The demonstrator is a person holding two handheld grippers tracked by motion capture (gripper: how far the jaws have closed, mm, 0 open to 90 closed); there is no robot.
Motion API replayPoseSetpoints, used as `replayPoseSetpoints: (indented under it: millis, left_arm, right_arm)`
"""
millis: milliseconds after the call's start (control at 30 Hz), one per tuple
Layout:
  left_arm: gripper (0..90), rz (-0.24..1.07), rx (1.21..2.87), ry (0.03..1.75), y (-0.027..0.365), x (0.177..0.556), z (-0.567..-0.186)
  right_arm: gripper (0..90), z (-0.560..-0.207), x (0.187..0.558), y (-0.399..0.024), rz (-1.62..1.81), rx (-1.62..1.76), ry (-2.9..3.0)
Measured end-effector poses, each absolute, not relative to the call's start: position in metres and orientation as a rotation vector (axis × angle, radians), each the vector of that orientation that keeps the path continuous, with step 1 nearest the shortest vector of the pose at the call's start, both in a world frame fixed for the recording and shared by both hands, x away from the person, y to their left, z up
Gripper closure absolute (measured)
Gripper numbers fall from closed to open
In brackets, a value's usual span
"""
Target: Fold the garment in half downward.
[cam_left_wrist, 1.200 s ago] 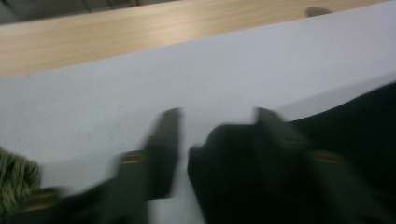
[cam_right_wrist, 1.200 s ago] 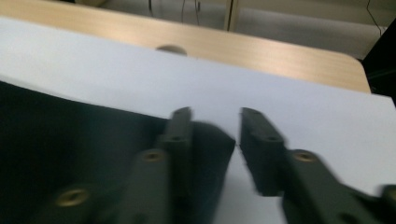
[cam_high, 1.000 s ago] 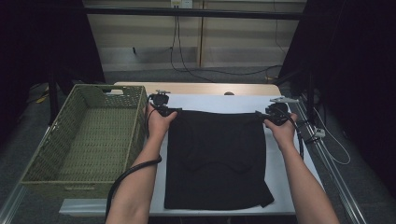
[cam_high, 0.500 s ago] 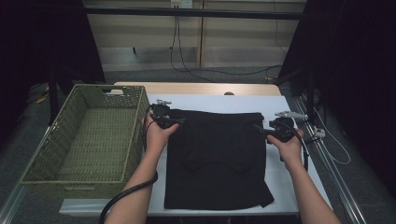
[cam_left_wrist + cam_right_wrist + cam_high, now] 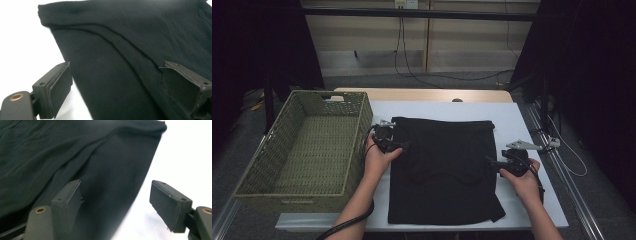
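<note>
A black garment [image 5: 442,165] lies flat on the white table [image 5: 522,125]. My left gripper [image 5: 399,145] hovers at the garment's left edge, about a third of the way down from the far edge. In the left gripper view, the left gripper [image 5: 117,87] is open, one jaw over bare table and the other over the cloth [image 5: 125,50]; its jaws have just been opening, with nothing pinched. My right gripper [image 5: 492,162] sits at the right edge. In the right gripper view, the right gripper [image 5: 117,205] is also open after just widening and straddles the cloth's border [image 5: 100,170].
An empty green wicker basket [image 5: 307,150] stands along the table's left side, close to the left hand. A wooden strip [image 5: 422,95] runs along the far edge. Cables [image 5: 562,145] and a metal rail lie off the right side.
Both hands have moved from the garment's far corners toward the person along its side edges. The right hand has come farther. The garment lies still.
</note>
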State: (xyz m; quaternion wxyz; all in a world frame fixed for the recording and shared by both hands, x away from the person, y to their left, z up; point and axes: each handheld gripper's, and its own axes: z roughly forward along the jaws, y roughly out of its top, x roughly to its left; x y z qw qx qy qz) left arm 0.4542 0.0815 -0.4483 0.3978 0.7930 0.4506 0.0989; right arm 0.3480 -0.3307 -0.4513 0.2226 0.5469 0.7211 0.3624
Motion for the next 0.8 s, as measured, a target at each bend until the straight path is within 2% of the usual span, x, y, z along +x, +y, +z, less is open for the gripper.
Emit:
replayPoseSetpoints:
  millis: [300, 333, 500, 633, 733, 800]
  left_arm:
    - [9.9, 0.247, 2.065, 1.044, 0.085, 0.432, -0.448]
    - [10.0, 0.237, 2.022, 1.069, 0.083, 0.429, -0.449]
    - [9.7, 0.221, 2.019, 1.066, 0.086, 0.422, -0.451]
    - [9.6, 0.220, 2.016, 1.044, 0.086, 0.418, -0.447]
    - [9.6, 0.216, 1.988, 1.050, 0.084, 0.415, -0.445]
    - [9.6, 0.225, 1.996, 1.038, 0.085, 0.414, -0.443]
  right_arm:
    - [31.6, -0.451, 0.307, -0.327, 0.955, 1.522, 2.019]
    - [32.2, -0.452, 0.303, -0.327, 0.952, 1.531, 2.021]
    - [42.2, -0.455, 0.286, -0.320, 0.917, 1.501, 2.057]
    - [60.7, -0.453, 0.277, -0.313, 0.924, 1.478, 2.097]
    - [85.6, -0.454, 0.277, -0.309, 0.956, 1.461, 2.113]
    - [88.6, -0.454, 0.278, -0.307, 0.954, 1.450, 2.124]
